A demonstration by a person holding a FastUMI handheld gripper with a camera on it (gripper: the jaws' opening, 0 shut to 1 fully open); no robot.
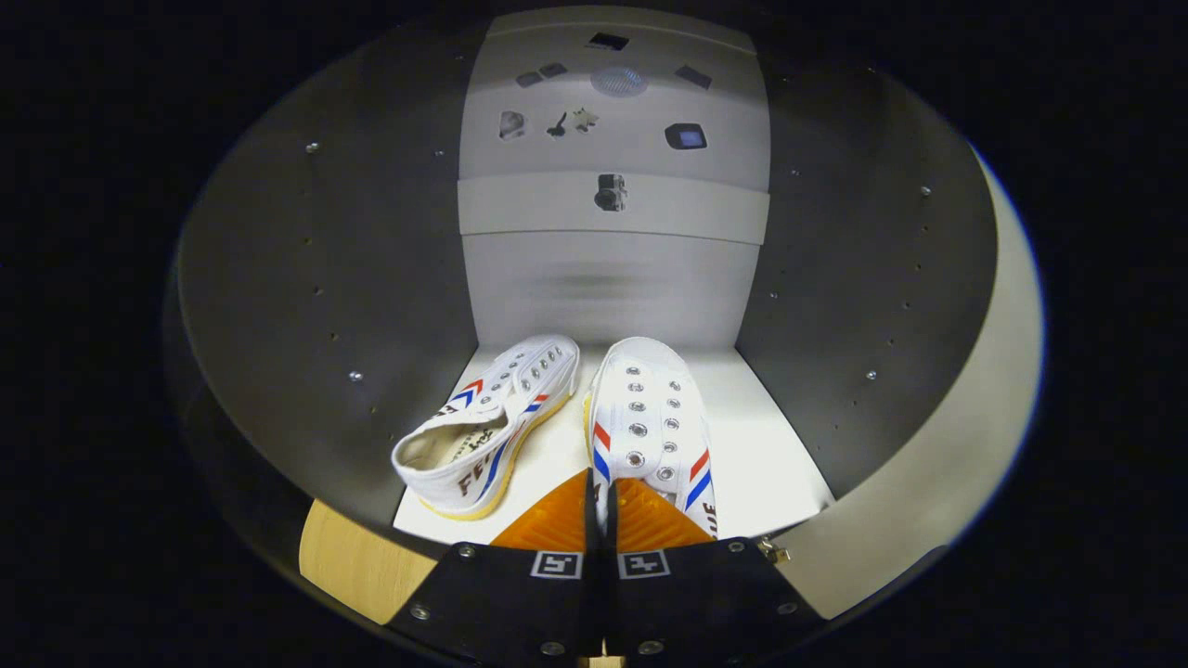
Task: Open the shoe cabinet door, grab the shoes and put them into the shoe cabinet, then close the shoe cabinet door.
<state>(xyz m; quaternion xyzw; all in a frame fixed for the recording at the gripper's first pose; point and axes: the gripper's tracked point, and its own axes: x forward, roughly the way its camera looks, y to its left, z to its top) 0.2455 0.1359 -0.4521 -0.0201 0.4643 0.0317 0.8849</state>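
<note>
Inside the cabinet point(278, 306), the gripper point(601, 506) seems pinched on the heel of the right shoe point(650, 422), which points straight away, parallel to the left shoe point(492, 427).

Left shoe point(487, 436) side reads "FEI…", right shoe point(650, 431) "…UE"; rest unreadable.

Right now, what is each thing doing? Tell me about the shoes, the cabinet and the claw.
Left shoe: inside the cabinet, tipped on its side, opening facing the claw.
Right shoe: inside the cabinet, upright on its sole, its heel edge pinched by the claw.
Shoe cabinet: open, both shoes on its white shelf.
Claw: fingers nearly together, shut on the right shoe's heel edge.
</note>
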